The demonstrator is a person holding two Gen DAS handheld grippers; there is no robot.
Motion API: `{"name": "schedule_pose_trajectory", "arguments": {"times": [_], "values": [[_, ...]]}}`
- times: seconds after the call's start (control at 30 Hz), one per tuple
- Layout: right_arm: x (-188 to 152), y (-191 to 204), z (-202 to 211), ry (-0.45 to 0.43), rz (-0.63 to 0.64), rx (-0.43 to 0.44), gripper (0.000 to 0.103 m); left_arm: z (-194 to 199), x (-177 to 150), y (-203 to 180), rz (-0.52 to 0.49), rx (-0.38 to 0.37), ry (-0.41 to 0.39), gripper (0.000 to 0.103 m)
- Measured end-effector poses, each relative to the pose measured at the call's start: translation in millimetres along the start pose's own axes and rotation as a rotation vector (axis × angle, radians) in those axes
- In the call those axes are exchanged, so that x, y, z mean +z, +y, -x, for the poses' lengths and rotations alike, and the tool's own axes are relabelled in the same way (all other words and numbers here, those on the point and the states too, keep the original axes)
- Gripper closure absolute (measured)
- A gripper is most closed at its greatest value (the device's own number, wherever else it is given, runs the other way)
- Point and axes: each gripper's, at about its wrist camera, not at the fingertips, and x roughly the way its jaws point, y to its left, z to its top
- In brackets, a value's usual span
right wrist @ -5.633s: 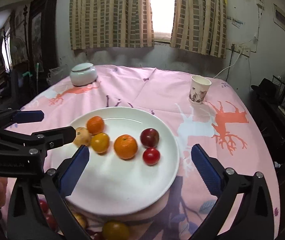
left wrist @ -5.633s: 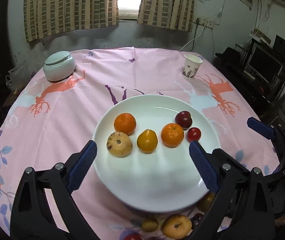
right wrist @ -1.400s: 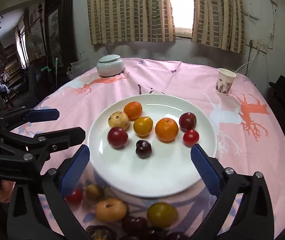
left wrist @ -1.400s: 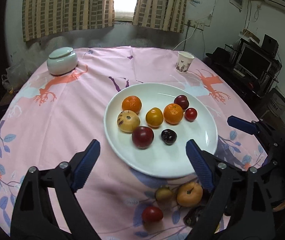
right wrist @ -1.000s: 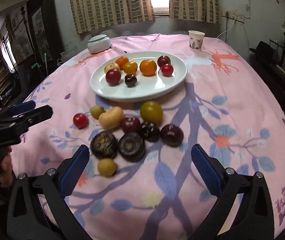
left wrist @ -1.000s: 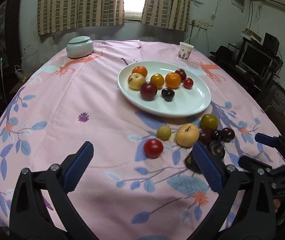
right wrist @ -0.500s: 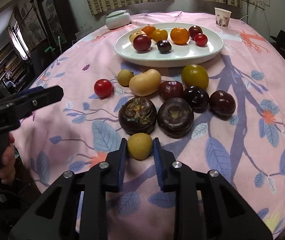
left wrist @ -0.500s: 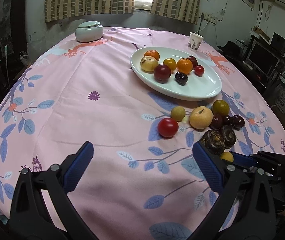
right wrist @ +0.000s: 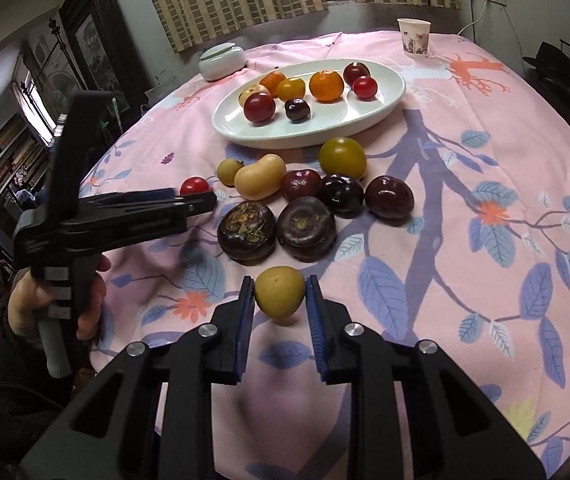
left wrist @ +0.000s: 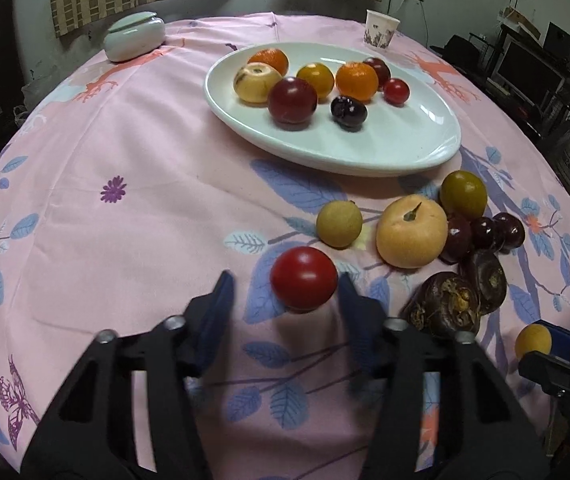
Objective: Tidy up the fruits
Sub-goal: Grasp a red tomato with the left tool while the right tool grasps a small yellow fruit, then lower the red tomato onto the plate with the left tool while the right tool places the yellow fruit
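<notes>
Tomato [left wrist: 304, 278] between left gripper [left wrist: 283, 296] fingers (touching one)

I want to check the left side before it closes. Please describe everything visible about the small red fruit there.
The red fruit is small, round, smooth and glossy, like a cherry tomato, with no stem visible. It rests on the pink cloth between the left tongs, which are not yet closed: the right finger is at its side, the left finger apart. It touches no other fruit.
</notes>
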Motion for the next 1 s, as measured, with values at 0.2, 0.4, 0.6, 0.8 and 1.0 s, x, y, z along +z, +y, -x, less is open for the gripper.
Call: {"name": "schedule_pose_trajectory", "arguments": {"times": [0.2,0.4,0.6,0.8,1.0], "values": [[0.6,-0.6,1.6,-0.004,-0.002,0.010,0.077,13.1,0.7,-0.4,0.019,-0.059,-0.012,0.073],[1.4,-2.9,2.1,-0.005,-0.010,0.015,0.077,36.1,5.8,1.9,0.030,-0.068,-0.056,0.073],[3.8,-2.8,5.8,-0.018,-0.008,0.013,0.077,47.4,5.8,-3.5,0.010,-0.083,-0.063,0.073],[20.8,-1.8,7.8,-0.039,0.017,0.007,0.077,52.7,11.8,-11.7,-0.005,-0.103,-0.060,0.073],[77.2,-6.1,12.5,-0.109,0.077,-0.036,0.077,59.9,61.8,-17.4,-0.048,-0.095,-0.105,0.073]]}}
